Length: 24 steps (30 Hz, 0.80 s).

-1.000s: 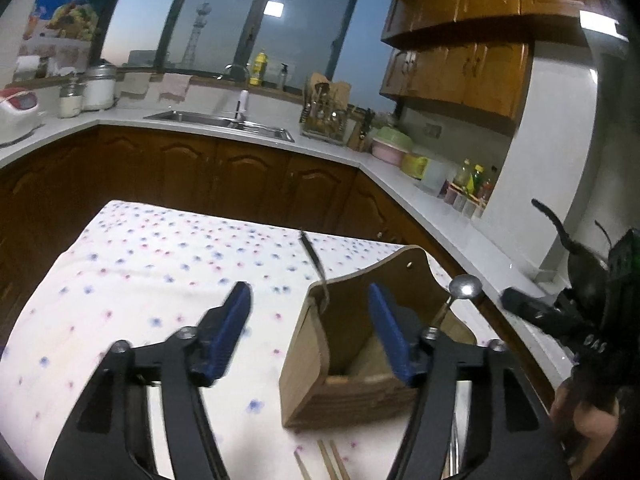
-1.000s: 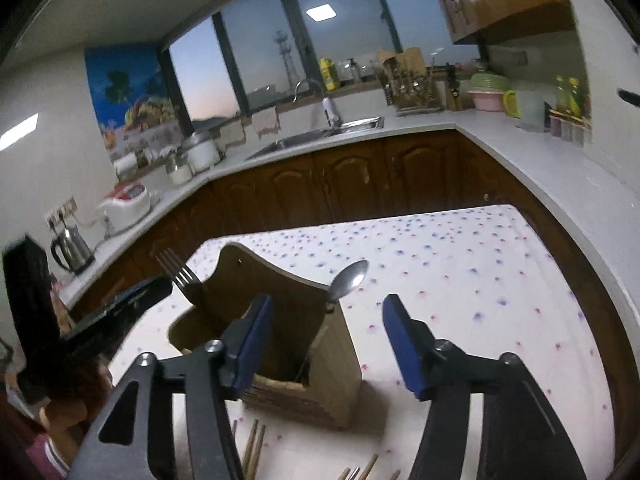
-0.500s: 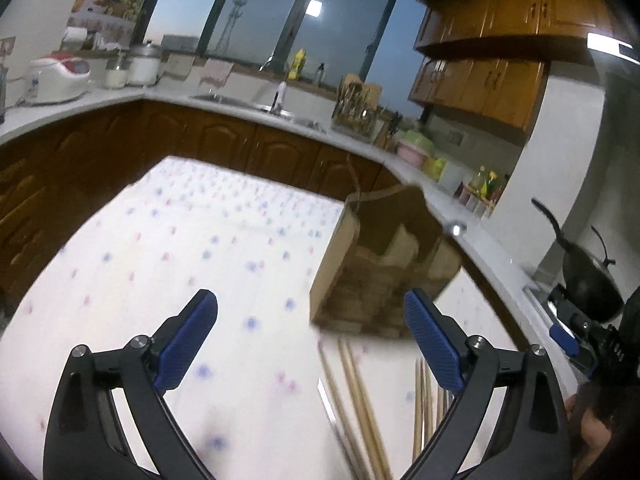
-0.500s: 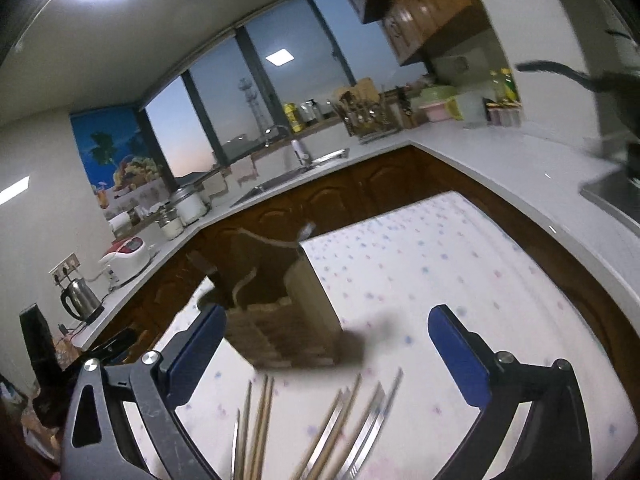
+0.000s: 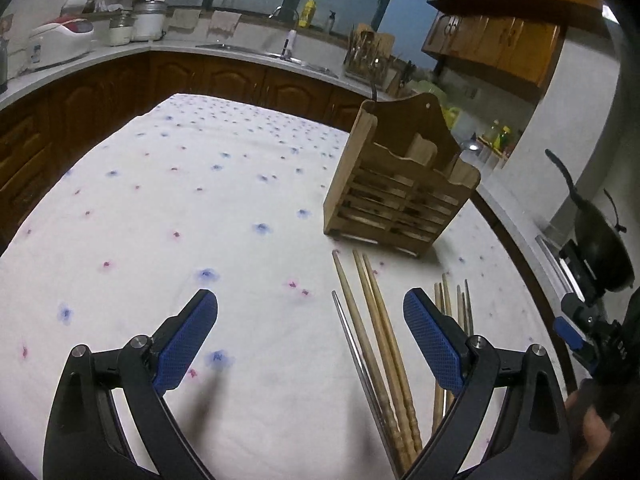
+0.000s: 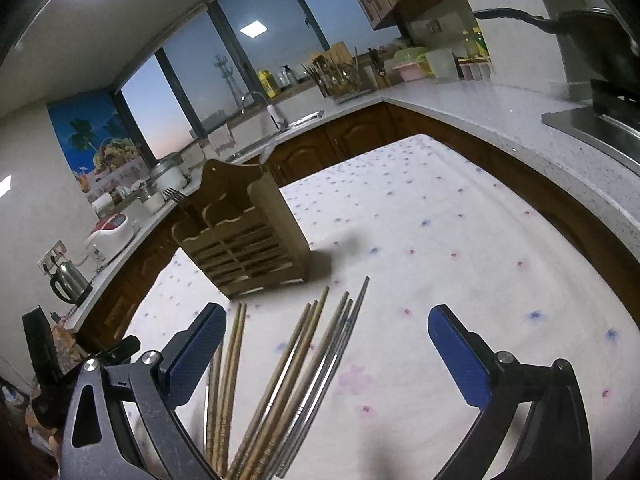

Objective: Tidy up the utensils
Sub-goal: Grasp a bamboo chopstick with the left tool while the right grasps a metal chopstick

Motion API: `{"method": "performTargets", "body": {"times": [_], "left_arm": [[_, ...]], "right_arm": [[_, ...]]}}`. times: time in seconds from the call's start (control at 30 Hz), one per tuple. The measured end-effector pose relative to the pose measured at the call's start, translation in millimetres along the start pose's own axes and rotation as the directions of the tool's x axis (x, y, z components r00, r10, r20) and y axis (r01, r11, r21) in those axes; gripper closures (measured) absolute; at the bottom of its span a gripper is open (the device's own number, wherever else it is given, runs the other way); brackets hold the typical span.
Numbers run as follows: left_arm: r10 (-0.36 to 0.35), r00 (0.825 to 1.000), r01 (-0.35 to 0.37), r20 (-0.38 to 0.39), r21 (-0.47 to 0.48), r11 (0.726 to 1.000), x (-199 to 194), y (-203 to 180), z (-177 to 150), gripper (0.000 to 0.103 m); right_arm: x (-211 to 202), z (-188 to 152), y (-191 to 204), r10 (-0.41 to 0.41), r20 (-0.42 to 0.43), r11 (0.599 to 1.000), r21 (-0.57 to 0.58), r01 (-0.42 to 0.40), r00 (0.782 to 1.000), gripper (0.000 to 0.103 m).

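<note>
A wooden utensil holder stands upright on the flowered tablecloth; it also shows in the right wrist view. A fork and a spoon stick out of it. Several wooden chopsticks and a metal pair lie on the cloth in front of the holder, also in the right wrist view. My left gripper is open and empty above the cloth, short of the chopsticks. My right gripper is open and empty over the chopstick ends.
Dark wood kitchen cabinets with a white counter wrap around the table. A kettle and a rice cooker stand on the left counter. A black wok sits on the stove at the right.
Both grippers pulled back and up from the holder and opened wider. The chopsticks on the cloth came into full view in front of them.
</note>
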State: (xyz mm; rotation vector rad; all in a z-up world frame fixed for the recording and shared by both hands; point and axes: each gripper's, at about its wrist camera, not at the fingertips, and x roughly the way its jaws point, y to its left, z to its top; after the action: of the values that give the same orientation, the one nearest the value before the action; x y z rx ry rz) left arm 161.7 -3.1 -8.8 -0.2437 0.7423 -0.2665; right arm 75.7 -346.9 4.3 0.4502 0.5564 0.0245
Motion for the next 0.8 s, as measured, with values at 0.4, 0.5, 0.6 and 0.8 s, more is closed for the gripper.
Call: {"method": "performTargets", "body": {"times": [0.4, 0.5, 0.6, 0.8], "left_arm": [[0.018, 0.994, -0.012, -0.111, 0.052, 0.999, 45.1, -14.9, 19.6, 0.025], [0.02, 0.988, -0.009, -0.153, 0.066, 0.998, 64.9, -19.9, 24.9, 0.032], [0.028, 0.978, -0.012, -0.205, 0.078, 0.997, 86.1, -24.4, 28.6, 0.048], [0.054, 0.962, -0.026, -0.267, 0.109, 0.994, 117.9, -32.1, 33.6, 0.069]], "right_arm": [[37.1, 10.9, -2.3, -0.06, -0.066, 0.998, -0.02, 0.058, 0.996, 0.012], [59.8, 15.5, -4.0, -0.1, -0.116, 0.995, -0.033, 0.097, 0.988, 0.029], [89.0, 16.4, -8.4, -0.129, -0.196, 0.992, -0.039, 0.123, 0.972, 0.052], [127.2, 12.4, -14.3, -0.172, -0.287, 0.985, -0.059, 0.162, 0.942, 0.076]]}}
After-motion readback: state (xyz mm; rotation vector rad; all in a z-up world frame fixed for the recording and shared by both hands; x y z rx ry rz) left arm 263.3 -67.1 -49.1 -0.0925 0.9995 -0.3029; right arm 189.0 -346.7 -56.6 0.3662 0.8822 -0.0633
